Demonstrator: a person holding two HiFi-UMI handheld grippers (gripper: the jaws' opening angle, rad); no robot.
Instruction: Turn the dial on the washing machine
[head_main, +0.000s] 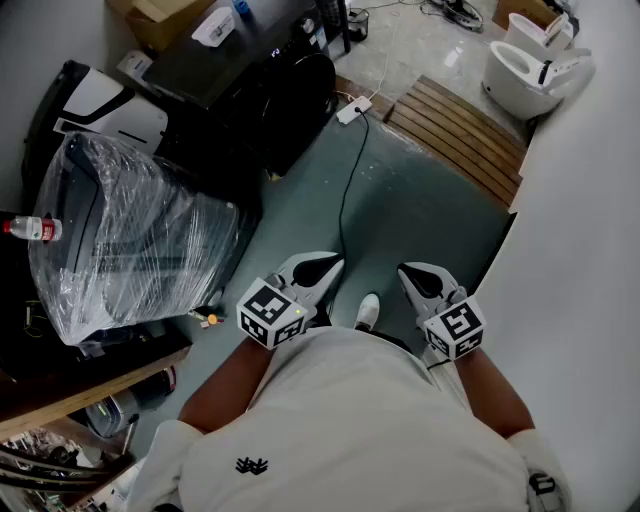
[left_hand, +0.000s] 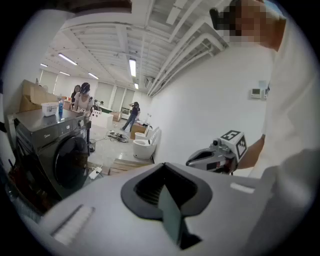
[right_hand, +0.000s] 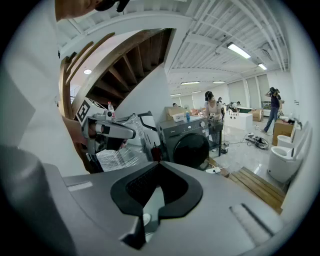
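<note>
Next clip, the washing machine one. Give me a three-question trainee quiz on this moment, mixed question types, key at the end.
1. True or false: the right gripper touches the washing machine.
2. What lies on the floor between the washing machine and the wooden slat platform? A) white power strip B) red bucket C) broom
3. Fill in: the jaws of the left gripper and the right gripper are both ____, with nothing between them.
Key: 1 false, it is well apart from the machine. 2 A. 3 shut.
</note>
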